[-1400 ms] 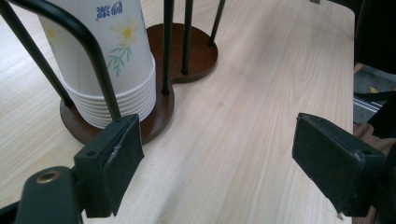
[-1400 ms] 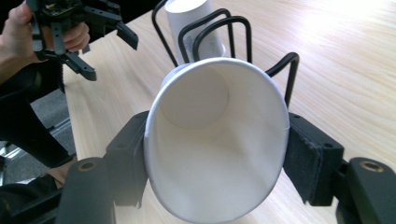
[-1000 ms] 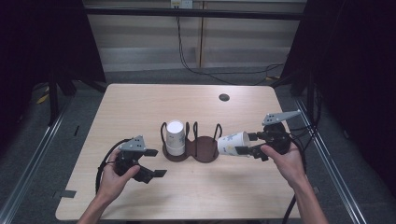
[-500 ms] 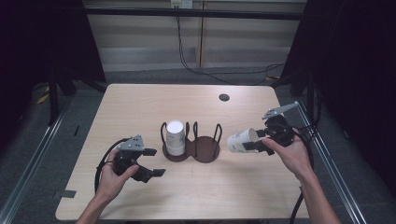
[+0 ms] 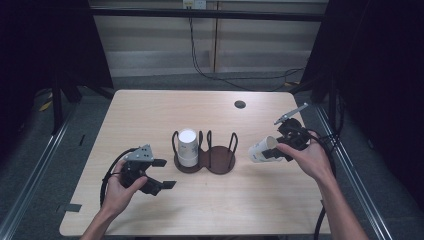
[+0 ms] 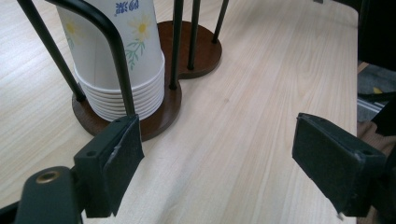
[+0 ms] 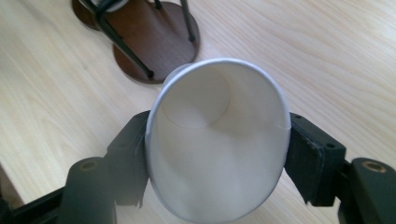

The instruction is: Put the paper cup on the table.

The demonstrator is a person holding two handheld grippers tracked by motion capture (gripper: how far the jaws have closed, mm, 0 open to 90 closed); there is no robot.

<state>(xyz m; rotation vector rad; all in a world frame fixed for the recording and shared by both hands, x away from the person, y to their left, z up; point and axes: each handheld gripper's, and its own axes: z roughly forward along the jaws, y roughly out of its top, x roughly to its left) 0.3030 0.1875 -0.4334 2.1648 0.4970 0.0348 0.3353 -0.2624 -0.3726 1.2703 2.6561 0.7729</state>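
Observation:
A brown two-bay cup holder (image 5: 216,161) with black wire posts stands mid-table. Its left bay holds a stack of upside-down white paper cups (image 5: 188,146) with a daisy print (image 6: 119,51). Its right bay (image 7: 149,42) is empty. My right gripper (image 5: 272,152) is shut on a single white paper cup (image 5: 262,150), held on its side above the table to the right of the holder; the cup's mouth (image 7: 219,135) is squeezed oval between the pads. My left gripper (image 5: 163,173) rests open on the table left of the holder, nothing between its fingers (image 6: 116,163).
A small dark round hole (image 5: 240,104) lies in the tabletop at the far right. Cables trail from both grippers. The wooden table (image 5: 150,115) has bare surface behind and in front of the holder; dark floor surrounds it.
My right gripper has drawn the single cup away from the holder to the right and lifted it. The left gripper has stayed in place.

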